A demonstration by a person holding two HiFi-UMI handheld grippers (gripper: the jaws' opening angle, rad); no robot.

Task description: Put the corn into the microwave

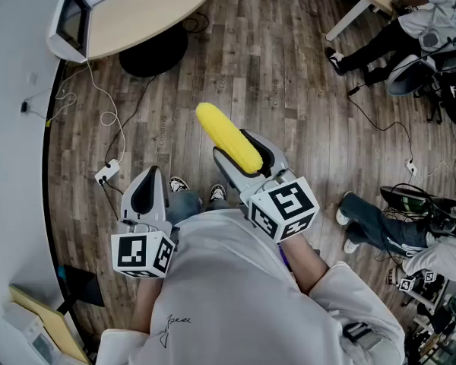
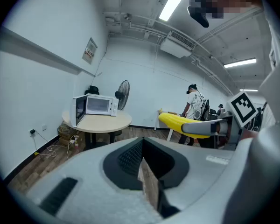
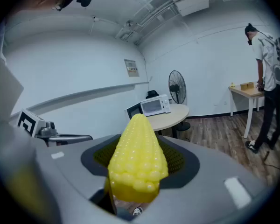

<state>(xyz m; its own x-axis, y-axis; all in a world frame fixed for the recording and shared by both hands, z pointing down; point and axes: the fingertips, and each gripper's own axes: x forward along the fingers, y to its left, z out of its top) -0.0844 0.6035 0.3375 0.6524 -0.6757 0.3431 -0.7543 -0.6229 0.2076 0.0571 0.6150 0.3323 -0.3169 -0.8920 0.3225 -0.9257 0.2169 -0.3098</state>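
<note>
Since the left tongs (image 1: 152, 175) carry nothing, jaws closed to a thin slit, they hang low at the person's left side, probably kept spare for the door (image 1: 71, 21). Ahead and left of them is the table (image 1: 156, 6) with the microwave (image 2: 97, 106) on its wall-side part. The door looks swung open on its left hinge, though the cavity can't be seen clearly. A cable (image 1: 99, 105) and plug block (image 1: 106, 175) lie on the floor just ahead-left of the left tongs, between them and the table. That is a trip risk, so better to pass on their right. The right tongs (image 1: 245, 152) are clamped on the corn (image 1: 224, 134) at its thick end, so the tapered tip sticks out well past the jaws, pointing forward and slightly down. This reads as a carry hold that lets the tip go in first. The corn is in the air over the floor (image 1: 289, 74), well apart from the microwave, so my read is that this is the carrying stage. Bare boards ahead of both tongs give plenty of walking room. Right of the right tongs there are seated people's legs (image 1: 368, 48), chairs and more cables, all well apart and off the path. The tight spots are likely the table rim and the door edge, and the wall just left of the microwave leaves little room on that side.
</note>
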